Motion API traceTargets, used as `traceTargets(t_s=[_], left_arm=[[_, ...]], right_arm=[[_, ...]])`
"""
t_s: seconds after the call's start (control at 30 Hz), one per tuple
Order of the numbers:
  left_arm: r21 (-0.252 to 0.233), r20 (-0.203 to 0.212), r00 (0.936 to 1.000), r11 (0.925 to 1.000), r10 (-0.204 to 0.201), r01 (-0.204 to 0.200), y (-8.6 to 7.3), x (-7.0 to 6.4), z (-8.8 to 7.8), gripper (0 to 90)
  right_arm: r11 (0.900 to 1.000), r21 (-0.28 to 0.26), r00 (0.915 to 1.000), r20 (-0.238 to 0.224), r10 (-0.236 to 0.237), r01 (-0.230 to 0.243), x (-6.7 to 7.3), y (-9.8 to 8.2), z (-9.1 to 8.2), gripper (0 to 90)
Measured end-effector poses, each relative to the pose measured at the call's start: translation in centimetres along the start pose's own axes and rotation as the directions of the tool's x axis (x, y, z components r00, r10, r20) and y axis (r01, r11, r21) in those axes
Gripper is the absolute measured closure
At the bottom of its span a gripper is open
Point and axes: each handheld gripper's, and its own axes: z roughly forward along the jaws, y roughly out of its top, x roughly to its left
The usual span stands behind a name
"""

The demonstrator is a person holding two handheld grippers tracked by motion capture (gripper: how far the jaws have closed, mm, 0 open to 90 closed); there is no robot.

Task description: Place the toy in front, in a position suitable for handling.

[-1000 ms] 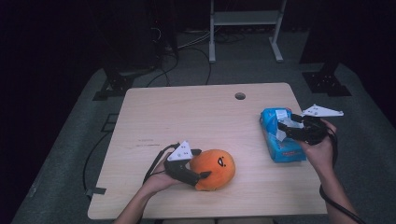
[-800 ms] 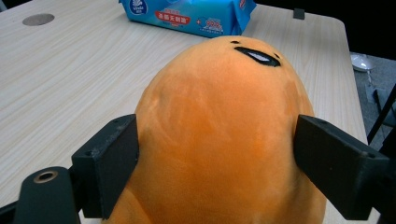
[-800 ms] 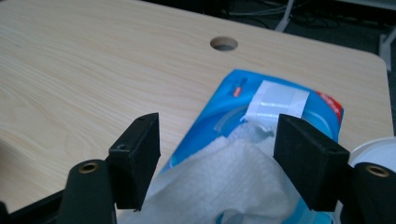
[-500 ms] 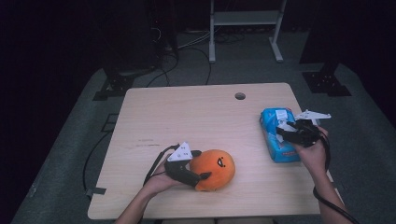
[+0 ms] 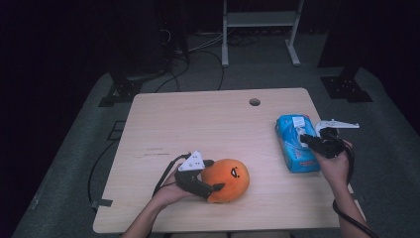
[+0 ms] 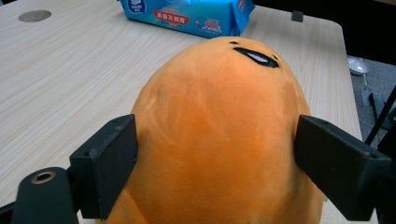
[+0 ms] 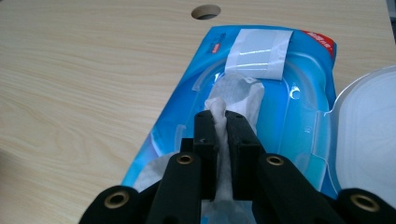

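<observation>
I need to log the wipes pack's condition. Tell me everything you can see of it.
The wipes pack is a soft, glossy blue plastic packet with white and red print, lying flat near the table's right edge. Its clear hinged lid is flipped open to one side, and a white sticker flap is peeled back. A white wipe stands up from the opening, pinched between the right gripper fingers, which have just closed on it.

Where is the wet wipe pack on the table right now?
In the high view the blue wet wipe pack lies near the table's right edge, lid open, below the cable hole; the right gripper pinches a wipe at its opening.
</observation>
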Motion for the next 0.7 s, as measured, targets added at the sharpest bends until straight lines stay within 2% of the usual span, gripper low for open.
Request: traceTargets(t_s=[0.23, 0.27, 0.33, 0.7], left_arm=[[-0.003, 0.001, 1.0, 1.0, -0.001, 0.001, 0.0, 0.1, 0.0, 13.3], [-0.003, 0.001, 1.0, 1.0, -0.001, 0.001, 0.0, 0.1, 0.1, 13.3], [-0.002, 0.001, 1.0, 1.0, -0.002, 0.002, 0.0, 0.1, 0.1, 13.2], [-0.003, 0.001, 1.0, 1.0, 0.0, 0.0, -0.1, 0.1, 0.1, 12.8]], right_arm=[[0.999, -0.033, 0.9978, -0.055, 0.036, -0.038, 0.0, 0.2, -0.7, 84.1], [0.997, -0.051, 0.9948, -0.086, 0.054, -0.059, -0.1, 0.3, -1.1, 84.2], [0.995, -0.066, 0.9923, -0.105, 0.065, -0.072, 0.0, 0.6, -1.5, 84.2], [0.993, -0.11, 0.9861, -0.163, 0.033, -0.051, 1.1, 2.0, -3.7, 84.3]])
